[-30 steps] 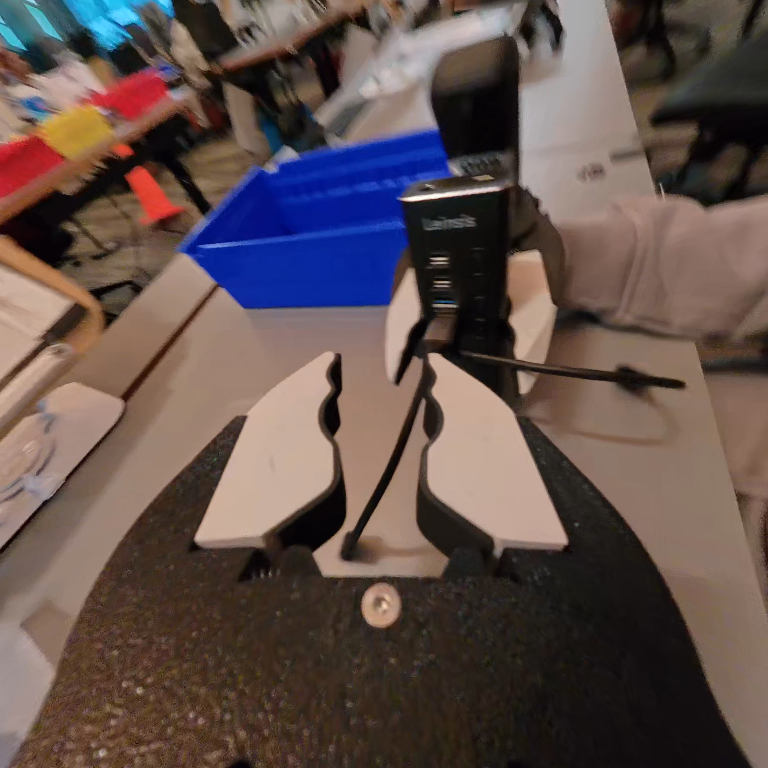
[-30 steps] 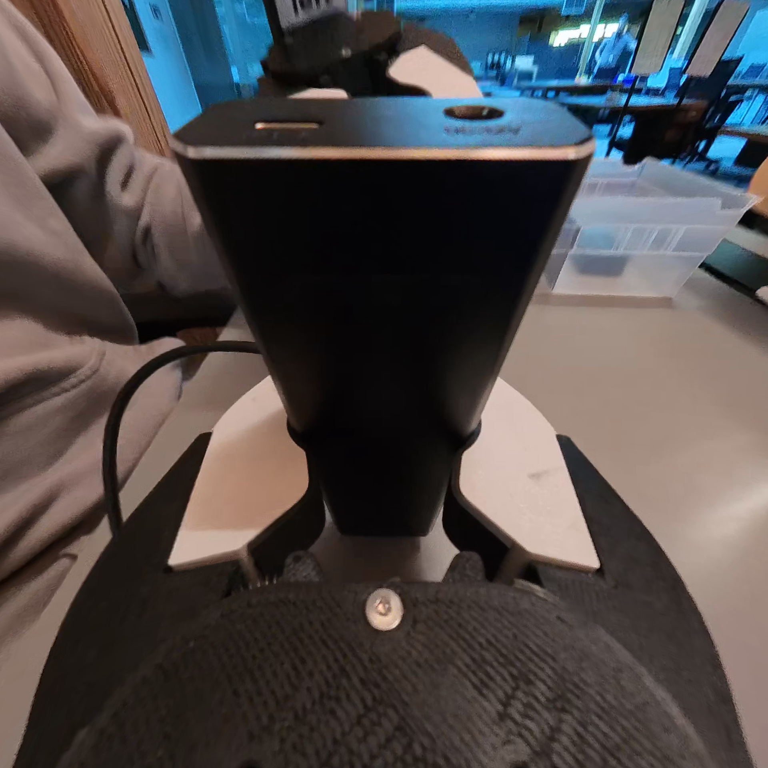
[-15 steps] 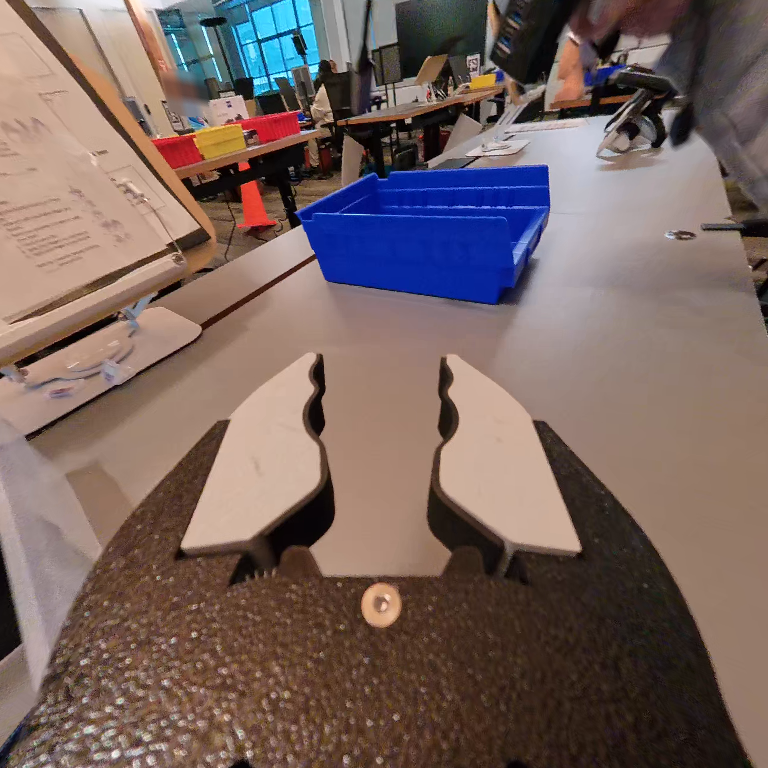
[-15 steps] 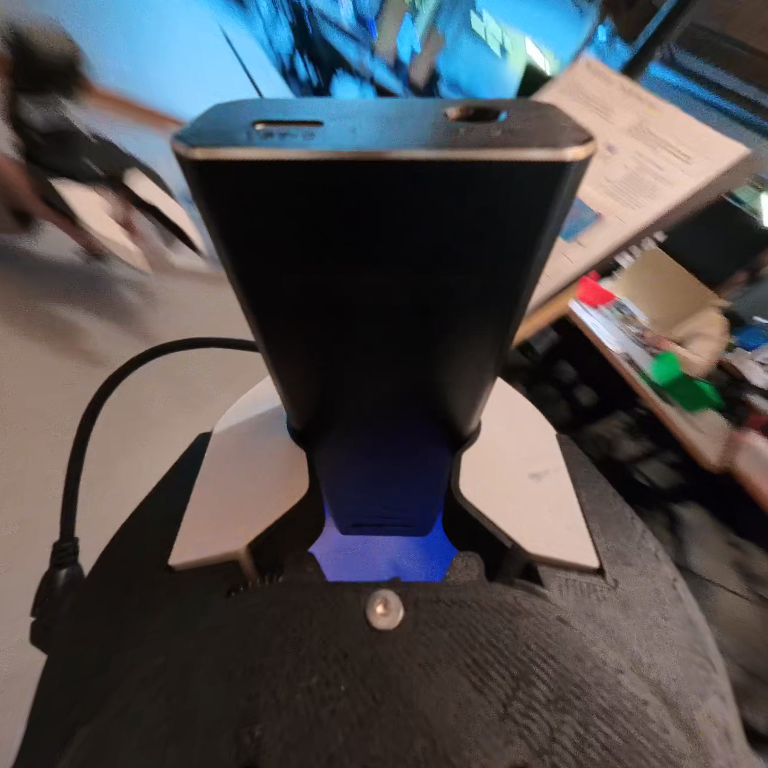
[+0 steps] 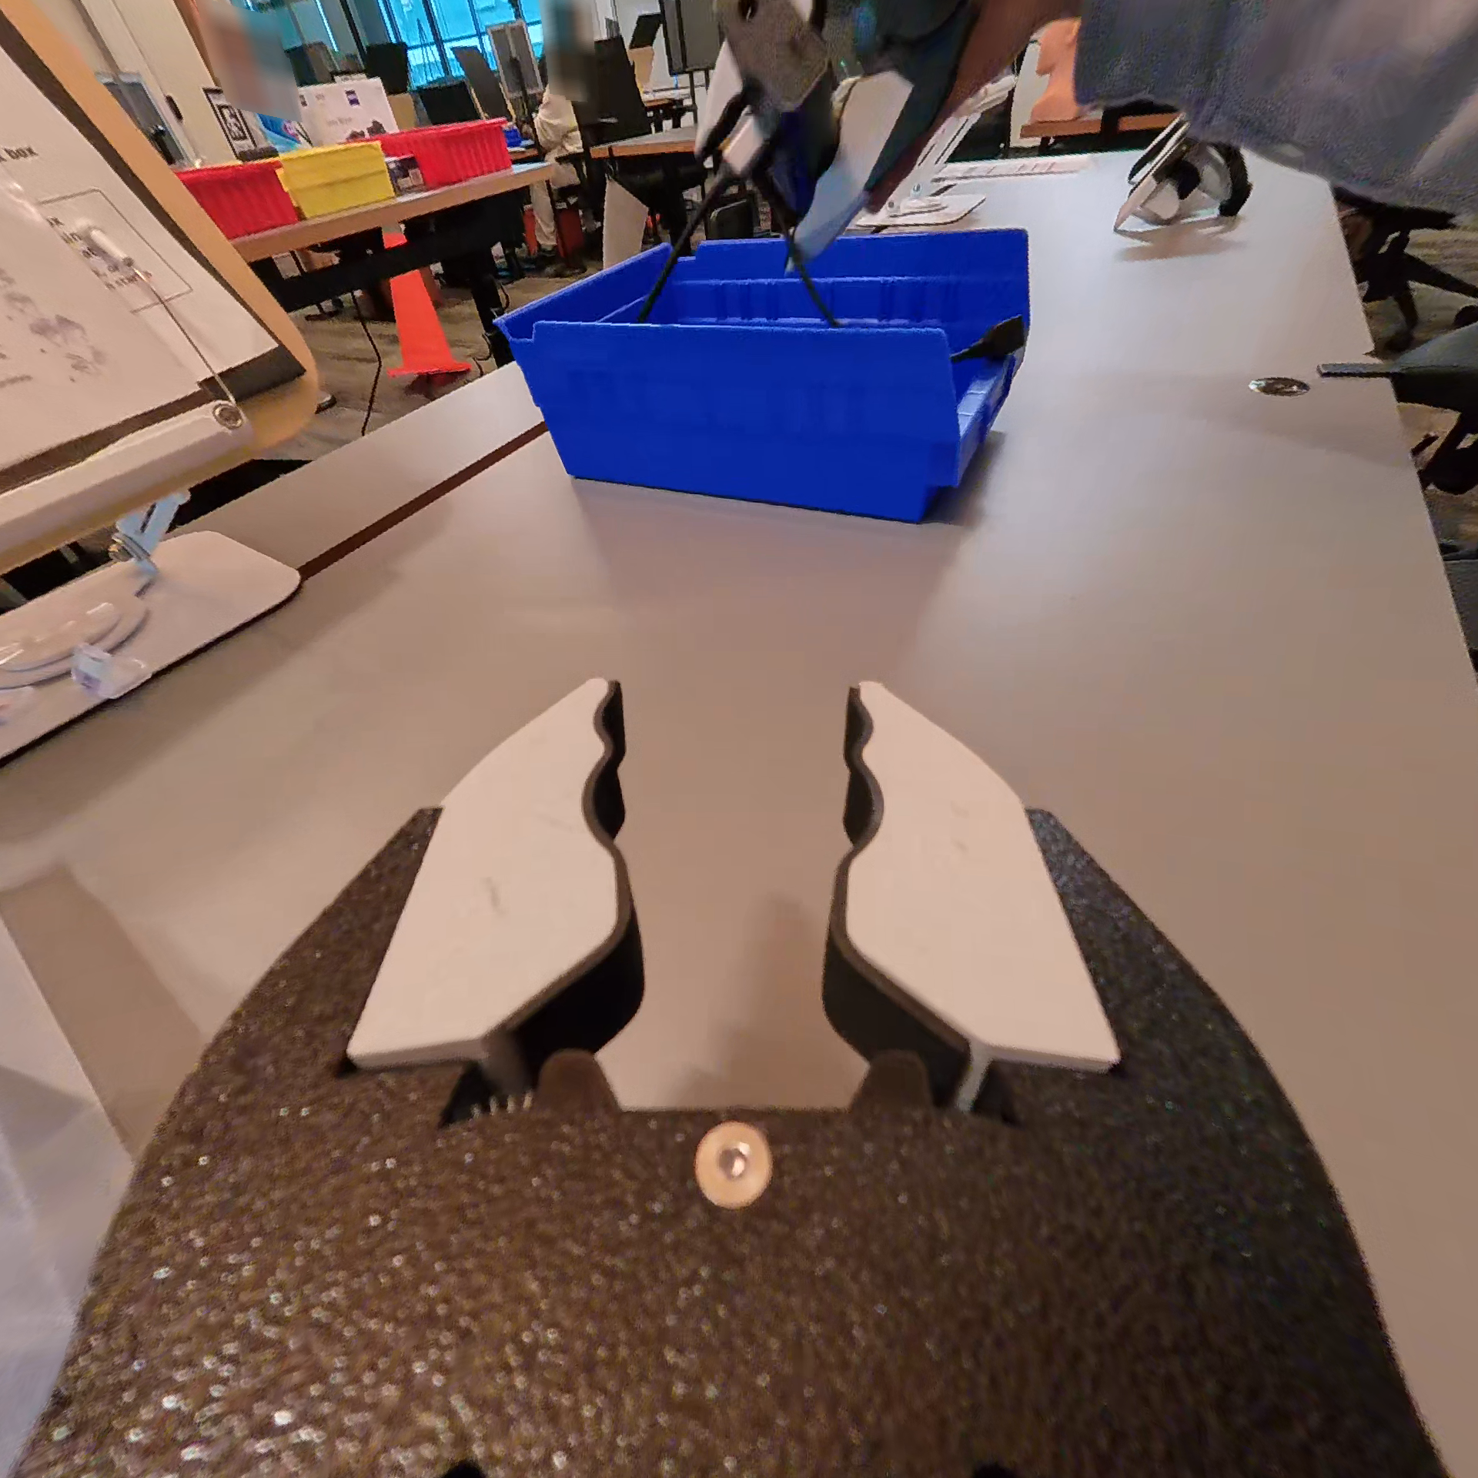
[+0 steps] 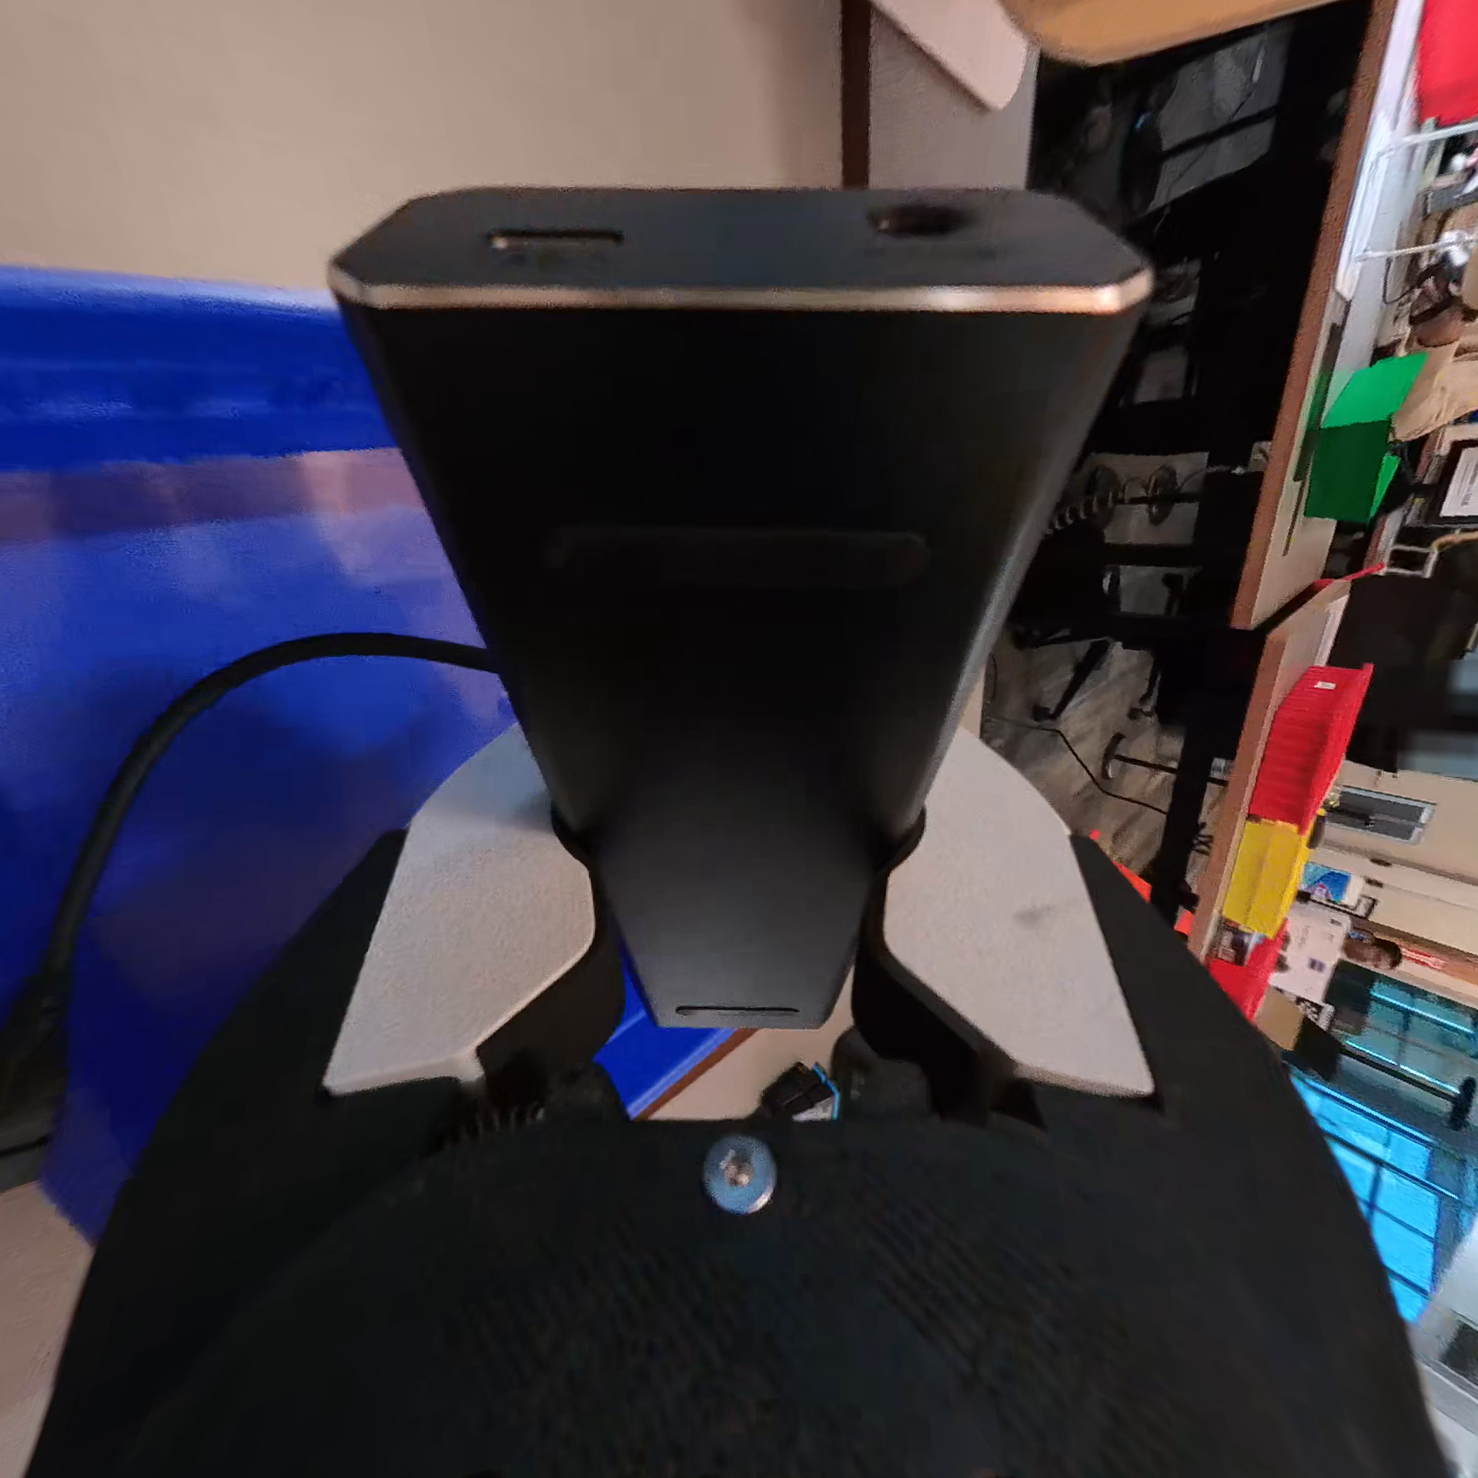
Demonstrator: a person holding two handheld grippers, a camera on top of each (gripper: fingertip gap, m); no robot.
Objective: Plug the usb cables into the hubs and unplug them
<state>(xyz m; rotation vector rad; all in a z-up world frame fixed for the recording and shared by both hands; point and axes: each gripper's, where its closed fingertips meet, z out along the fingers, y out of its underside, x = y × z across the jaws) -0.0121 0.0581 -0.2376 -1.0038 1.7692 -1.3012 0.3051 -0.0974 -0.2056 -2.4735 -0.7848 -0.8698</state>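
Nearby, blue bin (image 5: 760, 408) fronts empty left tongs (image 5: 732, 720).

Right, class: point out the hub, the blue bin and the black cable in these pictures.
hub (image 6: 736, 512): right wrist view, on its dark flat face.
blue bin (image 5: 744, 400): left wrist view, on its front wall.
black cable (image 6: 152, 744): right wrist view, on its curved stretch left of the hub.
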